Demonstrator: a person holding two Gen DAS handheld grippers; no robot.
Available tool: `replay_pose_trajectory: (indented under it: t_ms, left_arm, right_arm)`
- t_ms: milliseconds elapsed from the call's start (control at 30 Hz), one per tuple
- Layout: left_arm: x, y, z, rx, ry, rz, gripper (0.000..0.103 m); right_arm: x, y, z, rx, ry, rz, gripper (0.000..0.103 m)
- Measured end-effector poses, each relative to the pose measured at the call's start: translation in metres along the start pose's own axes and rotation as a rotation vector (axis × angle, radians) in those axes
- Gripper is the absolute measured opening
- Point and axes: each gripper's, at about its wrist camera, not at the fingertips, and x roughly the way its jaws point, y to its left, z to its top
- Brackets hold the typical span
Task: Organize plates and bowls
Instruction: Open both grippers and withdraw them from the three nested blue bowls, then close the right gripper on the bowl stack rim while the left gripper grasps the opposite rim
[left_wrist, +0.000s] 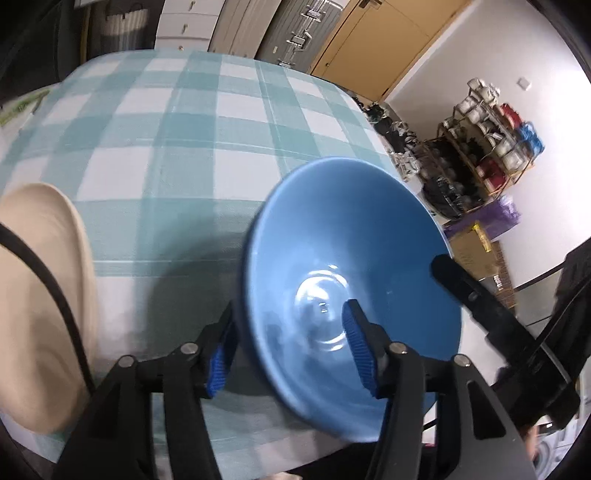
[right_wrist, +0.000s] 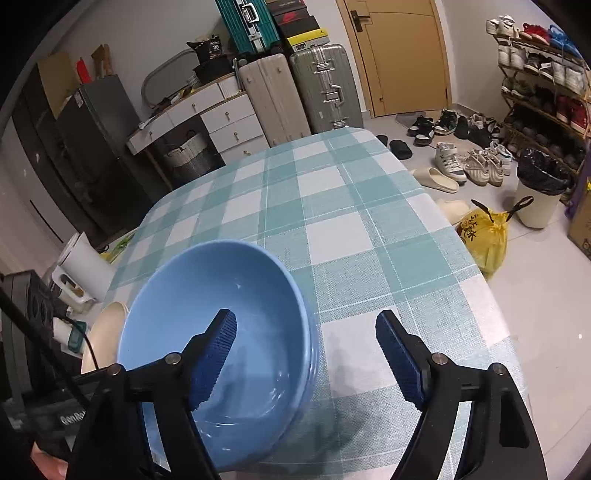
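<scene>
Your left gripper (left_wrist: 288, 347) pinches the near rim of a glossy, rigid blue bowl (left_wrist: 351, 258) tilted above the checked tablecloth (left_wrist: 184, 147), likely slippery and breakable, while your right gripper (right_wrist: 306, 350) hangs spread beside it, empty.

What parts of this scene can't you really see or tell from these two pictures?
- Cream plate: left view, blurred, cut by the left edge; right view, mostly behind the blue bowl.
- How many bowls are stacked: right view, rim edges too blurred.
- Bowl's underside: left view, hidden by its own wall, with left tool clamping it.
</scene>
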Motion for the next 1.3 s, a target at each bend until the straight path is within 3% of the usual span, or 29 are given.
replay_pose_trajectory:
  t_ms: [100,200,333,467,667,1033,1167,1267,1300]
  left_arm:
    - [0.006,-0.009,-0.003,0.019,0.001,0.048,0.064]
    - [0.005,-0.017,-0.008,0.045,-0.017,0.076,0.073]
    - [-0.005,-0.012,-0.008,0.009,-0.067,0.024,0.079]
    - [-0.021,-0.004,-0.01,-0.028,-0.134,0.066,0.089]
    - [-0.036,-0.004,-0.009,0.034,-0.218,0.152,0.09]
    - [-0.035,-0.004,-0.005,0.044,-0.204,0.198,0.09]
    - [-0.038,-0.009,-0.005,0.074,-0.228,0.223,0.09]
    - [-0.046,-0.011,-0.006,0.098,-0.273,0.243,0.09]
    - [-0.048,-0.012,-0.007,0.104,-0.286,0.247,0.09]
  right_arm:
    - [0.004,-0.003,-0.004,0.009,0.035,0.02,0.08]
    - [0.001,-0.005,-0.007,0.015,0.041,0.04,0.08]
    - [-0.012,-0.002,-0.008,-0.013,-0.008,0.031,0.086]
    - [-0.025,0.002,-0.009,-0.042,-0.064,0.027,0.09]
    - [-0.029,0.008,-0.011,-0.062,-0.065,0.033,0.092]
    - [-0.026,0.016,-0.012,-0.098,-0.045,0.041,0.094]
    - [-0.046,0.016,-0.01,-0.089,-0.137,0.075,0.094]
    - [-0.078,0.015,-0.01,-0.082,-0.317,0.105,0.097]
    - [-0.085,0.014,-0.011,-0.08,-0.364,0.114,0.103]
